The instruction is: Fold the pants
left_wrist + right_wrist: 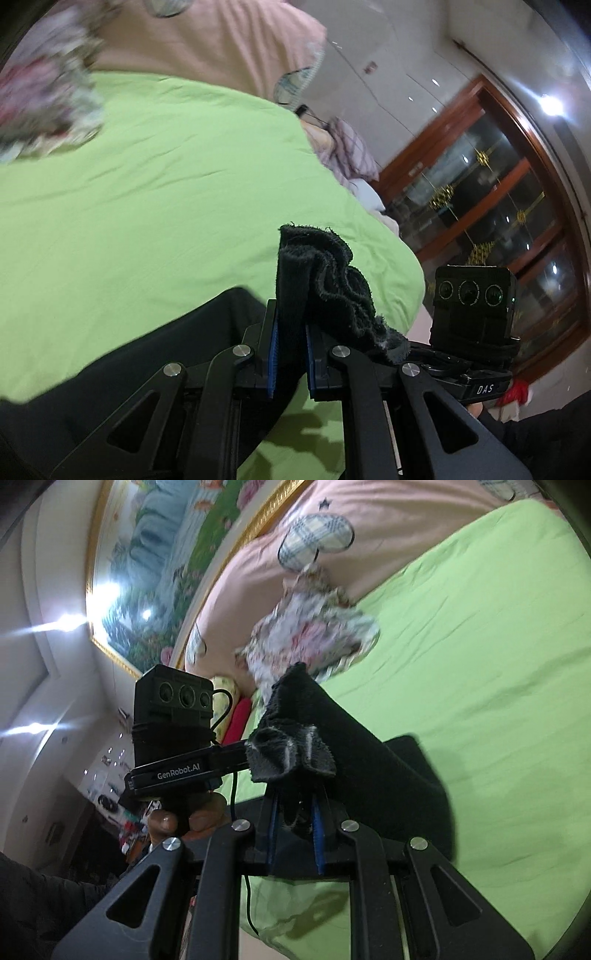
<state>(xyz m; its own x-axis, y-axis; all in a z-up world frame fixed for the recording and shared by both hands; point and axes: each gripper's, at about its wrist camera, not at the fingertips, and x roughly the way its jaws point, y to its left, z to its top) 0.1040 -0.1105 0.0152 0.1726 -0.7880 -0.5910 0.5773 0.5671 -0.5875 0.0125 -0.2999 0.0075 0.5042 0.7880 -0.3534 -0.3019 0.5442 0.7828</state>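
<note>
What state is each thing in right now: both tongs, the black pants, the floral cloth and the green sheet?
Left tongs: shut on the black pants.
Right tongs: shut on the black pants.
Black pants: pinched at an edge by both tongs, the rest draping toward the bed.
Floral cloth: crumpled, lying on the sheet by the pink bedding.
Green sheet: spread over the bed, lightly wrinkled.

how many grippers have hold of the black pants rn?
2. The left gripper is shut on a bunched edge of the black pants above the green sheet; the right gripper is shut on another bunched edge.
</note>
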